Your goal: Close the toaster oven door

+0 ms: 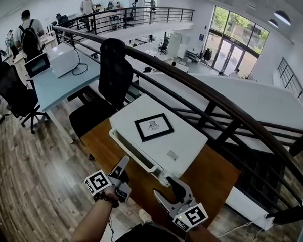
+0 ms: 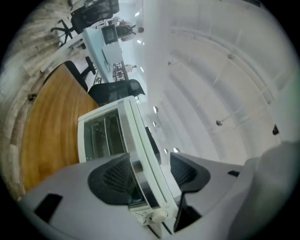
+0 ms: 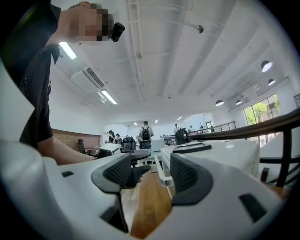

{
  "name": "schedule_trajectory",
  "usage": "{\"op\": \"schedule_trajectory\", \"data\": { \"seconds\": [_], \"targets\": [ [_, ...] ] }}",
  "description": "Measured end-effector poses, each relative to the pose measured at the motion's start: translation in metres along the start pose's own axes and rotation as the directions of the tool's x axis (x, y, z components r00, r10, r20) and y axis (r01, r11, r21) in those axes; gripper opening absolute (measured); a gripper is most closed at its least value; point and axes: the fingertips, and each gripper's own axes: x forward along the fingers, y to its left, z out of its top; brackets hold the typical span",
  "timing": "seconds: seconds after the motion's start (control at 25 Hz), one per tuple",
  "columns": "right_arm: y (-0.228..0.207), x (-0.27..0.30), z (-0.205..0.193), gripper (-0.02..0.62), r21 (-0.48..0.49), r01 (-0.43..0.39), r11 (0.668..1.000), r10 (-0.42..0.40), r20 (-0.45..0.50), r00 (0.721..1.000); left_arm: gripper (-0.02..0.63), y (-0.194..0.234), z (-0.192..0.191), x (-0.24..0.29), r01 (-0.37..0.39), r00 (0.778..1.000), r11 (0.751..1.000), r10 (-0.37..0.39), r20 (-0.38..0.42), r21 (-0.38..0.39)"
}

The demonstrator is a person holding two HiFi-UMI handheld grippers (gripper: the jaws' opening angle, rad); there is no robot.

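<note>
**Toaster oven door appears shut; both grippers open**

The white toaster oven [image 1: 178, 142] stands on the wooden table [image 1: 214, 179] at the centre of the head view. The dark railing [image 1: 208, 98] runs behind it. A black-framed marker card [image 1: 153, 127] lies flat on its top. The glazed door [image 2: 102, 136] faces the lower left of the head view and appears flush against the oven body. Its handle bar [image 1: 135, 156] runs along the front edge.

The left gripper [image 1: 124, 163] is at lower centre-left, just in front of the handle and pointing at the oven front. In the left gripper view its pads [image 2: 112, 177] stand well apart. The oven's front corner shows in the gap, with a control knob [image 2: 158, 215] below it. Neither pad is seen pressing on the oven.

The right gripper [image 1: 166, 190] is at lower centre, near the oven's closest corner. In the right gripper view its jaws are apart, with only the table surface between them.

A black office chair [image 1: 113, 75] stands beyond the table, upper left of centre.
</note>
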Motion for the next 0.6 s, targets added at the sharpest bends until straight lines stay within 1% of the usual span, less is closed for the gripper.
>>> {"op": "schedule_trajectory", "data": {
  "seconds": [0.04, 0.08, 0.16, 0.2, 0.28, 0.36, 0.44, 0.52, 0.6],
  "targets": [
    [-0.001, 0.001, 0.005, 0.259, -0.007, 0.001, 1.0, -0.001, 0.007, 1.0, 0.268, 0.003, 0.008, -0.011, -0.063, 0.998, 0.994, 0.063, 0.0, 0.088],
    [-0.002, 0.001, 0.01, 0.258, -0.016, 0.001, 1.0, -0.001, 0.013, 1.0, 0.267, 0.001, 0.013, -0.019, -0.096, 0.995, 0.984, 0.096, 0.006, 0.147],
    [-0.001, 0.001, 0.022, 0.253, -0.037, 0.001, 0.999, 0.0, 0.029, 1.0, 0.257, -0.019, 0.017, -0.03, -0.069, 0.998, 0.978, 0.066, 0.019, 0.198],
    [0.001, 0.0, 0.027, 0.25, -0.047, 0.0, 0.999, 0.002, 0.038, 0.999, 0.24, -0.029, 0.02, -0.038, -0.059, 0.998, 0.969, 0.055, 0.024, 0.239],
    [0.008, -0.002, 0.035, 0.241, -0.063, 0.001, 0.998, 0.003, 0.051, 0.999, 0.203, -0.046, 0.026, -0.058, -0.059, 0.998, 0.937, 0.05, 0.035, 0.345],
    [0.015, -0.006, 0.036, 0.224, -0.075, 0.006, 0.997, -0.002, 0.052, 0.999, 0.149, -0.06, 0.031, -0.081, -0.076, 0.997, 0.89, 0.055, 0.059, 0.449],
    [0.021, -0.012, 0.035, 0.207, -0.083, 0.012, 0.996, -0.008, 0.045, 0.999, 0.089, -0.071, 0.034, -0.106, -0.111, 0.993, 0.831, 0.067, 0.1, 0.546],
    [0.029, -0.016, 0.034, 0.195, -0.088, 0.011, 0.996, -0.008, 0.04, 0.999, 0.052, -0.082, 0.037, -0.128, -0.144, 0.988, 0.761, 0.071, 0.14, 0.632],
    [0.037, -0.021, 0.032, 0.175, -0.085, 0.007, 0.996, -0.004, 0.042, 0.999, 0.034, -0.091, 0.037, -0.15, -0.172, 0.983, 0.684, 0.075, 0.166, 0.709]
  ]
}}
